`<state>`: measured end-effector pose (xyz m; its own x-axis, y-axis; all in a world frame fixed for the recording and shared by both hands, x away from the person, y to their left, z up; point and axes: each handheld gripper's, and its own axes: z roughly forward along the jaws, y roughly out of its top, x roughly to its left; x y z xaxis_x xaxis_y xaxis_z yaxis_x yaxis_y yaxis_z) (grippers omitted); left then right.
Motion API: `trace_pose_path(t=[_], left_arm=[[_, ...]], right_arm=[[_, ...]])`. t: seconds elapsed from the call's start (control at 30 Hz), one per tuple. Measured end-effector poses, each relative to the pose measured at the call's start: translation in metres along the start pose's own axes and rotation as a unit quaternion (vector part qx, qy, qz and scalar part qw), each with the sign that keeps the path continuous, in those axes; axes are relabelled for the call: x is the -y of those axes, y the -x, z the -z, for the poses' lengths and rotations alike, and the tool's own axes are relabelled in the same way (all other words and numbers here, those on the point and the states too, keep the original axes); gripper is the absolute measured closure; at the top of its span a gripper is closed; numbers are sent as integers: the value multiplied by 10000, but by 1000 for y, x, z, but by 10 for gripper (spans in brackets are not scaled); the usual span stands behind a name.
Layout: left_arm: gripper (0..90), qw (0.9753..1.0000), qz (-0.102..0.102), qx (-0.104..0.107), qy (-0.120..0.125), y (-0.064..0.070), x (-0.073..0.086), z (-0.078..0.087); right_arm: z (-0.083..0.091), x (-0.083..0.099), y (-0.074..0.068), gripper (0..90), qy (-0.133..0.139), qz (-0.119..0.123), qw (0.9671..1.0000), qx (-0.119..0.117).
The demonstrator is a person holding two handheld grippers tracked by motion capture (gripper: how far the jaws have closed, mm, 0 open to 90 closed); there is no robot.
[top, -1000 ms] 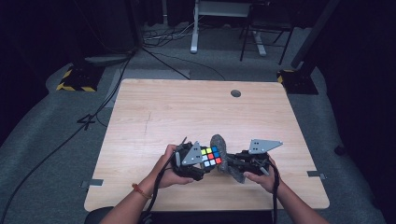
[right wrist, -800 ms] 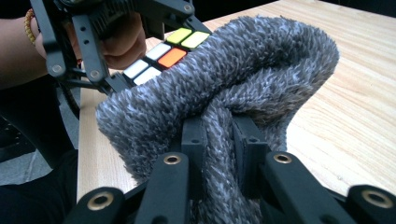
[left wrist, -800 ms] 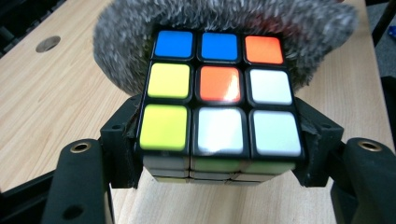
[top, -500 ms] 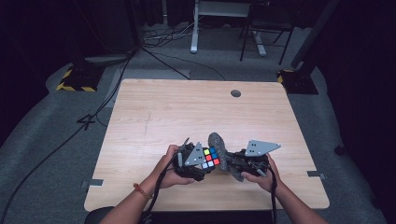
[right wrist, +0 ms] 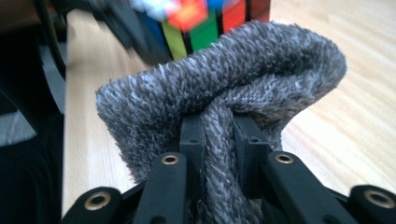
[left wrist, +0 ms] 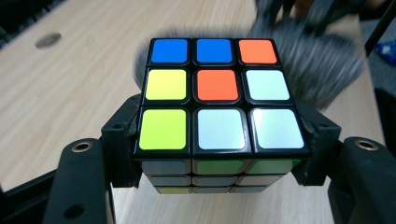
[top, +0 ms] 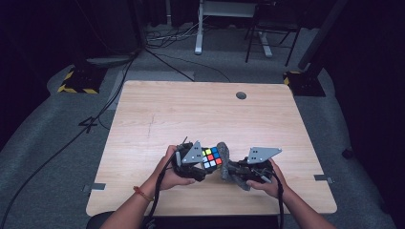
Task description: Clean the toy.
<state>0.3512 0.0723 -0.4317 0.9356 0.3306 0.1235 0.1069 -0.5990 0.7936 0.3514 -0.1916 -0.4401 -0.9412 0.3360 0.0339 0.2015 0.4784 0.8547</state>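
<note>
A scrambled colour cube (left wrist: 217,98) with blue, orange, yellow and white tiles on top sits clamped between the jaws of my left gripper (left wrist: 217,154), held just above the wooden table (top: 191,114). In the high view the cube (top: 211,158) is near the table's front middle, with the left gripper (top: 198,164) at its left. My right gripper (right wrist: 218,135) is shut on a bunched grey fuzzy cloth (right wrist: 224,88), pressed up against the cube's right side. From above, the cloth (top: 224,161) stands between the cube and the right gripper (top: 234,171).
A round cable hole (top: 241,95) lies near the table's far edge. Cables (top: 157,47), desk legs and yellow-black striped bases (top: 76,81) stand on the grey floor beyond. Both forearms enter from the front edge.
The cloth has shifted slightly along the cube's right side; the right gripper has crept a little toward the cube. The left gripper holds the cube in nearly the same place.
</note>
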Motion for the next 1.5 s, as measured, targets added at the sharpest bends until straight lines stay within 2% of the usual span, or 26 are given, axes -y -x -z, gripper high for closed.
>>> trace_pose_path(t=[0.07, 0.17, 0.23, 0.33, 0.43, 0.5, 0.77, 0.87, 0.97, 1.13, 1.23, 1.4, 1.5], left_arm=[[334, 10000, -53, 53, -53, 2, 0, -3], [334, 9997, -77, 222, -2, 6, -3, -5], [334, 9994, -187, 279, -15, 12, -6, -6], [334, 9990, -280, 347, 5, 17, -9, -7], [334, 9990, -237, 376, 102, 16, -10, -3], [333, 9991, -222, 321, 152, 15, -10, 0], [333, 9996, -26, 104, 278, 3, -7, 9], [333, 9997, 40, -1, 224, -2, -4, 8], [333, 9999, 74, -41, 149, -4, -2, 6], [333, 10000, 24, 94, 24, 1, -2, -1], [333, 9997, -82, 232, -8, 8, -4, -5], [333, 9994, -194, 278, 89, 15, -9, -4], [333, 9991, -187, 304, 209, 16, -11, -1]], right_arm=[[1, -3, -1, 765, 54, 59, 9999, 91], [3, -3, 2, 764, 143, 30, 9997, 204], [5, -4, 4, 764, 222, -43, 9992, 323], [4, -5, 7, 765, 166, -70, 9988, 456], [1, -2, 8, 765, -9, -88, 9991, 415], [-3, 0, 8, 765, -174, -73, 9992, 348], [-8, 3, 0, 764, -330, 1, 9994, 113], [-7, 2, -3, 763, -270, 60, 9996, 71], [-2, -1, -4, 763, -100, 83, 9999, 54], [6, -6, -4, 762, 174, 116, 9996, 172], [10, -6, -2, 761, 291, 77, 9992, 253], [11, -5, 2, 759, 308, -11, 9989, 350], [6, -3, 3, 758, 153, -32, 9993, 349]])
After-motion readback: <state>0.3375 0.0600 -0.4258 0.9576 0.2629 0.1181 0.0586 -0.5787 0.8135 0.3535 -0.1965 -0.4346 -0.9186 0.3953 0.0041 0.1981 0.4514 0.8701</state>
